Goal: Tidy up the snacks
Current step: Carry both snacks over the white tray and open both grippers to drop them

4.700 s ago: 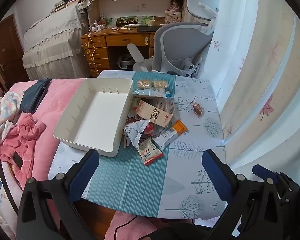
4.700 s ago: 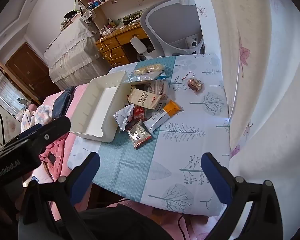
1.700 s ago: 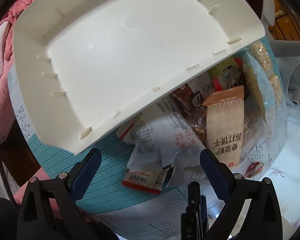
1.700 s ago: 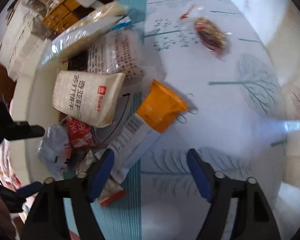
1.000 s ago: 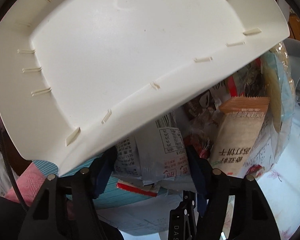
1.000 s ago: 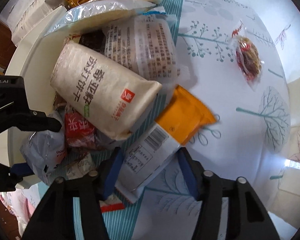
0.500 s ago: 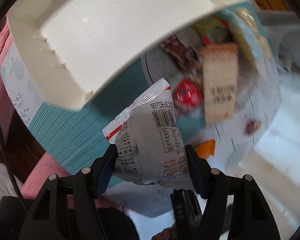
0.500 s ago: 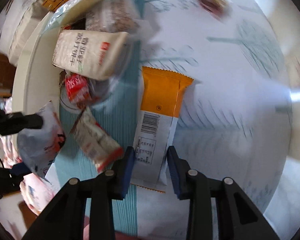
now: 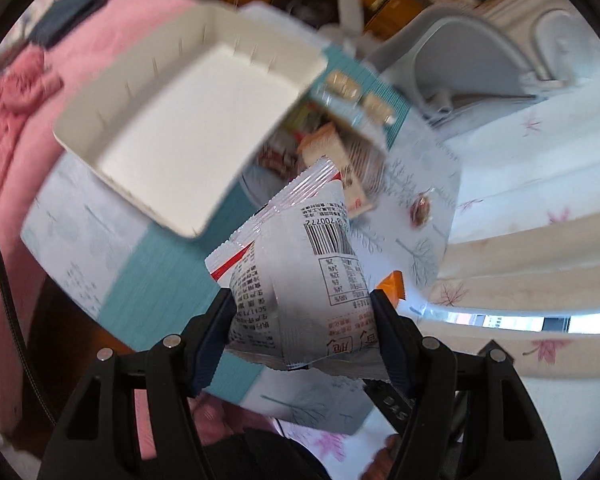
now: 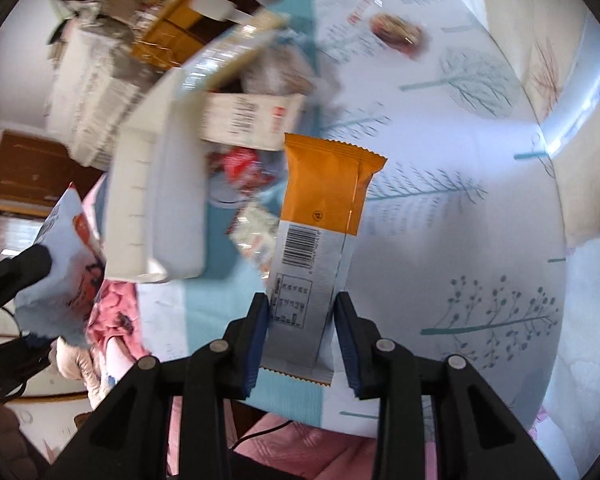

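My left gripper (image 9: 302, 300) is shut on a silver-grey snack packet (image 9: 300, 268) and holds it above the table's near edge, right of the empty white tray (image 9: 172, 120). That packet also shows at the left in the right wrist view (image 10: 64, 264). My right gripper (image 10: 300, 304) is shut on an orange and white snack bar (image 10: 316, 216), lifted above the table. A pile of snacks (image 10: 252, 120) lies beside the tray (image 10: 160, 200), with a beige cracker pack (image 9: 336, 160) on top. A small red-wrapped snack (image 10: 396, 30) lies apart on the far side.
The table has a blue and white tree-print cloth (image 10: 460, 200). A pink bed (image 9: 16, 120) lies left of it. A grey office chair (image 9: 460, 52) and a wooden desk stand beyond. A curtain (image 9: 540, 264) hangs on the right.
Both grippers closed on their snacks, lifted them off the table and pulled back from the pile. The left view swung up and away from the tray.
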`<action>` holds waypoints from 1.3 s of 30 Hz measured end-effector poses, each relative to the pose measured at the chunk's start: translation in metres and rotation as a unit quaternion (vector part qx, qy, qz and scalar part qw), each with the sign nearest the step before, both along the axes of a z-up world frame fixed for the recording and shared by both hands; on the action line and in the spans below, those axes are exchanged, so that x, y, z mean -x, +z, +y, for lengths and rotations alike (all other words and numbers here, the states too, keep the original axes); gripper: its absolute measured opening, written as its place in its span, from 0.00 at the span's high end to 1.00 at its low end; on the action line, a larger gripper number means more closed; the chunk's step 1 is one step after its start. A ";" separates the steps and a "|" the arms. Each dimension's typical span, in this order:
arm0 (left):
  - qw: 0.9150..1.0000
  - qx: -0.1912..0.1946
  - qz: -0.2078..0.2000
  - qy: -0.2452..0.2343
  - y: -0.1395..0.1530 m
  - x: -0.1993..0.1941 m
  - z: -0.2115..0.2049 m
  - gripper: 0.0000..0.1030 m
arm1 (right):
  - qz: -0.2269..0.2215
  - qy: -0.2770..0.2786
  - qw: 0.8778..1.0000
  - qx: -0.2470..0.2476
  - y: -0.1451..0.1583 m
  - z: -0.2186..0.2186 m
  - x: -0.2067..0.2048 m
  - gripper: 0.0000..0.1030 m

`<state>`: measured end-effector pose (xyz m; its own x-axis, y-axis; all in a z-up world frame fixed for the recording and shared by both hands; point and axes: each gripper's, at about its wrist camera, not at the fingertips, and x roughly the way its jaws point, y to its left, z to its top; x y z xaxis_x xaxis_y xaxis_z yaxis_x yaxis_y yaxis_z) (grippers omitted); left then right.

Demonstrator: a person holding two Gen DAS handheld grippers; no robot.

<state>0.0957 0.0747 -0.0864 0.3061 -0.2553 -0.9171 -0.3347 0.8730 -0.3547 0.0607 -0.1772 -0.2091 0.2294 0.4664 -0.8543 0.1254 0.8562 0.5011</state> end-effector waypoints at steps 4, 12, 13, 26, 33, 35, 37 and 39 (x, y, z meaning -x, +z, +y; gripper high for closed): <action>0.997 -0.048 -0.059 -0.014 0.023 0.027 0.010 0.36 | -0.035 0.021 0.999 -0.016 0.030 0.016 -0.006 0.67; 0.988 -0.074 -0.135 -0.026 0.037 0.053 0.029 0.36 | -0.081 0.065 0.993 -0.055 0.049 0.043 -0.012 0.67; 0.986 -0.080 -0.146 -0.027 0.038 0.056 0.032 0.36 | -0.086 0.072 0.992 -0.058 0.051 0.047 -0.012 0.67; 0.975 -0.118 -0.174 -0.073 0.038 0.029 0.076 0.35 | -0.139 0.082 0.983 -0.084 0.069 0.109 -0.027 0.67; 0.970 -0.117 -0.184 -0.109 0.039 -0.007 0.116 0.35 | -0.158 0.060 0.983 -0.077 0.073 0.153 -0.042 0.66; 0.969 -0.117 -0.183 -0.117 0.038 -0.017 0.126 0.35 | -0.163 0.052 0.982 -0.074 0.073 0.166 -0.046 0.66; 0.968 -0.118 -0.182 -0.124 0.036 -0.028 0.138 0.34 | -0.167 0.047 0.982 -0.070 0.072 0.180 -0.049 0.66; 0.967 -0.120 -0.179 -0.133 0.033 -0.040 0.151 0.34 | -0.171 0.041 0.982 -0.068 0.072 0.190 -0.052 0.66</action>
